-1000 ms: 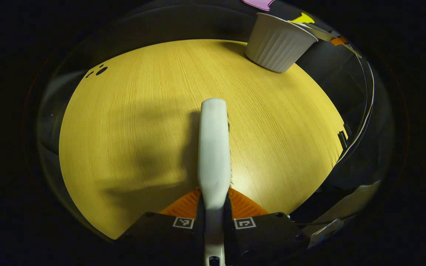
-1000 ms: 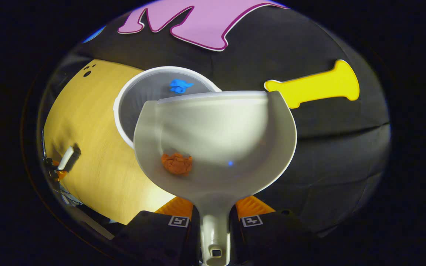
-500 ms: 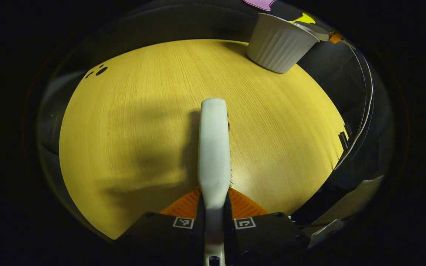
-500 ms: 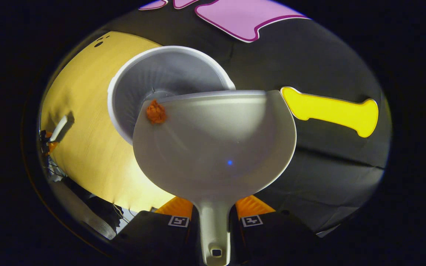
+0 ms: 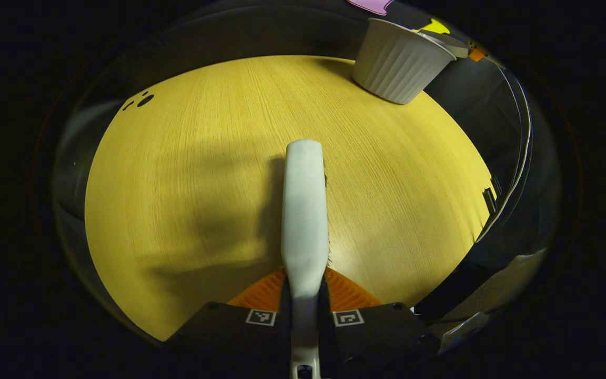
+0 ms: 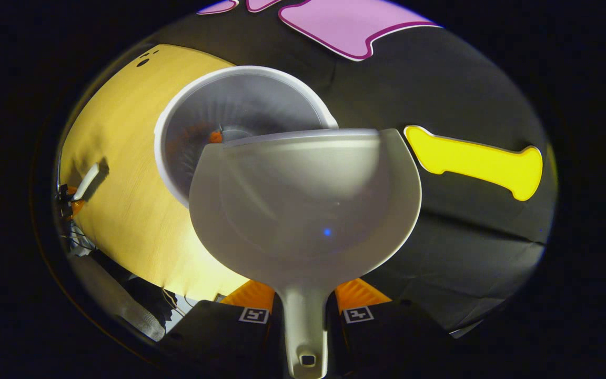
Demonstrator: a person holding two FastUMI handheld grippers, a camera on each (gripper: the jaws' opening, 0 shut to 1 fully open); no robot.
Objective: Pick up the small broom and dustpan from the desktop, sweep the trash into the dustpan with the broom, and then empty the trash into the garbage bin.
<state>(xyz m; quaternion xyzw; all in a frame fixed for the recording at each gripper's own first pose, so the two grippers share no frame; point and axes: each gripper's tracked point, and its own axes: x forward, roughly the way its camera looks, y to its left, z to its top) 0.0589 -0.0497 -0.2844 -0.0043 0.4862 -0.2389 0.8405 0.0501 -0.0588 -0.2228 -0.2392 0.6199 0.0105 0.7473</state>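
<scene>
In the right gripper view, my right gripper (image 6: 304, 301) is shut on the handle of the white dustpan (image 6: 305, 205). The pan is tipped forward over the white ribbed garbage bin (image 6: 187, 113), and an orange scrap of trash (image 6: 215, 137) shows just past the pan's lip inside the bin. The pan's inside looks bare. In the left gripper view, my left gripper (image 5: 304, 287) is shut on the handle of the small white broom (image 5: 304, 205), held low over the yellow wooden desktop (image 5: 187, 173). The garbage bin (image 5: 399, 64) stands at the far right of the desktop.
The left gripper with the broom (image 6: 84, 183) appears far off at the left in the right gripper view. Black cloth walls close in the desktop at the back and right. A small dark hole mark (image 5: 144, 100) lies near the desktop's far left edge.
The dustpan tipped further over the bin; the orange scrap slid from the pan's floor over its lip into the bin. The broom and left gripper stayed put.
</scene>
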